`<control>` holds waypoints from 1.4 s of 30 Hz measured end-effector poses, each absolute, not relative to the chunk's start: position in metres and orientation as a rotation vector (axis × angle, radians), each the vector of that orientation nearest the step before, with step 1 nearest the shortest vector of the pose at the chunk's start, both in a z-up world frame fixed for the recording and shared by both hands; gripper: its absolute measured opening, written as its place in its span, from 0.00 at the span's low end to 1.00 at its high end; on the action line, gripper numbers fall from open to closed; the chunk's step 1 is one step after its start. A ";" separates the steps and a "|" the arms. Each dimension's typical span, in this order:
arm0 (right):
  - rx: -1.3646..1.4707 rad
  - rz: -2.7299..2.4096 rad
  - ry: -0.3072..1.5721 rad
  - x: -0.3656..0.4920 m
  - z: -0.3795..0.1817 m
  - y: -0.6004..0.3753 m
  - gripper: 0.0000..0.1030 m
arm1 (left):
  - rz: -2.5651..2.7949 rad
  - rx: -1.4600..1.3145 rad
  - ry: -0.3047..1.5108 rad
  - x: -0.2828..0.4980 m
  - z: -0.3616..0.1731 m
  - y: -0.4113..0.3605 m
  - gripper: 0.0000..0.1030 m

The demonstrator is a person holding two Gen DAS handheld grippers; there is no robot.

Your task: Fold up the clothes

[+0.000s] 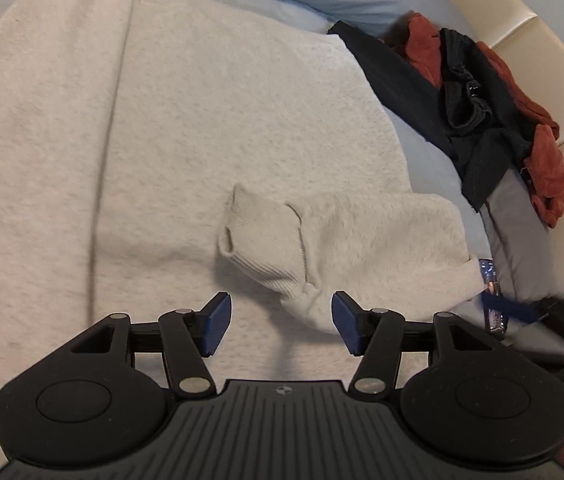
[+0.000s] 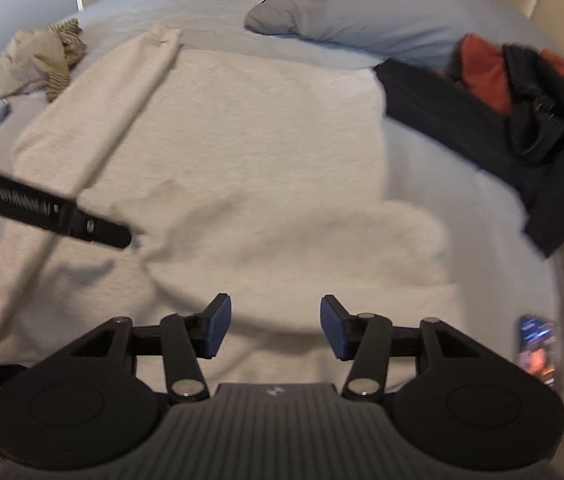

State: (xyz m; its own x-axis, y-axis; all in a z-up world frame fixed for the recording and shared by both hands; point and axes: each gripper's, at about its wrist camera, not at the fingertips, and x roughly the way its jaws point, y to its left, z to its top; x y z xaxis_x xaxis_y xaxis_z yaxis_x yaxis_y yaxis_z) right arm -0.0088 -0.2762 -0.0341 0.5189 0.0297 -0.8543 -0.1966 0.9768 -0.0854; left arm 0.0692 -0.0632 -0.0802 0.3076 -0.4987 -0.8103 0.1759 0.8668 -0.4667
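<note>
A cream sweater [image 1: 210, 120] lies spread flat on the bed, one sleeve folded across its body with the ribbed cuff [image 1: 262, 240] near the middle. My left gripper [image 1: 281, 324] hovers open just in front of that cuff, nothing between its blue pads. In the right wrist view the same sweater [image 2: 242, 152] fills the centre, its other sleeve [image 2: 122, 92] folded along the left side. My right gripper [image 2: 276, 326] is open above the sweater's near edge and holds nothing. The left gripper [image 2: 62, 216] shows in this view as a black bar at the left, above the sweater.
A pile of black and rust-red clothes [image 1: 481, 112] lies at the right by the cream headboard [image 1: 529, 32]. A grey pillow [image 2: 361, 16] sits behind the sweater. Beige and striped garments [image 2: 38, 60] are heaped at the far left. A phone [image 2: 537, 352] lies at the bed's right edge.
</note>
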 end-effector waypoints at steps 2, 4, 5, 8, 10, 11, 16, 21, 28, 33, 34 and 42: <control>-0.216 0.126 0.995 -0.004 -0.026 -0.283 0.60 | -0.441 -0.326 1.165 0.071 -0.087 -0.069 0.52; -0.218 0.120 0.972 0.002 -0.023 -0.292 0.61 | -0.436 -0.363 1.165 0.073 -0.095 -0.073 0.52; -0.203 0.118 0.967 0.004 -0.024 -0.298 0.61 | -0.445 -0.382 1.164 0.073 -0.099 -0.075 0.51; -0.143 0.098 0.967 0.008 -0.035 -0.318 0.62 | -0.465 -0.379 1.144 0.072 -0.104 -0.084 0.20; -0.101 0.087 0.971 0.009 -0.042 -0.331 0.62 | -0.476 -0.346 1.105 0.071 -0.100 -0.087 0.12; -0.075 0.084 0.985 0.008 -0.047 -0.337 0.62 | -0.485 -0.337 1.081 0.070 -0.095 -0.087 0.10; 0.023 0.176 0.997 -0.007 -0.058 -0.337 0.61 | -0.514 -0.393 0.928 0.076 -0.034 -0.063 0.08; 0.104 0.334 0.996 -0.023 -0.068 -0.319 0.47 | -0.553 -0.380 0.757 0.092 0.047 -0.049 0.08; 0.006 0.213 1.188 -0.022 -0.120 -0.300 0.47 | -0.590 -0.293 0.591 0.104 0.130 -0.055 0.07; 0.046 0.128 1.254 -0.031 -0.132 -0.320 0.47 | -0.508 -0.224 0.575 0.115 0.152 -0.036 0.07; 0.041 0.133 1.255 -0.033 -0.132 -0.319 0.47 | -0.485 -0.205 0.602 0.117 0.149 -0.033 0.07; 0.052 0.250 1.300 -0.035 -0.114 -0.310 0.53 | -0.290 -0.136 0.885 0.135 0.064 0.026 0.07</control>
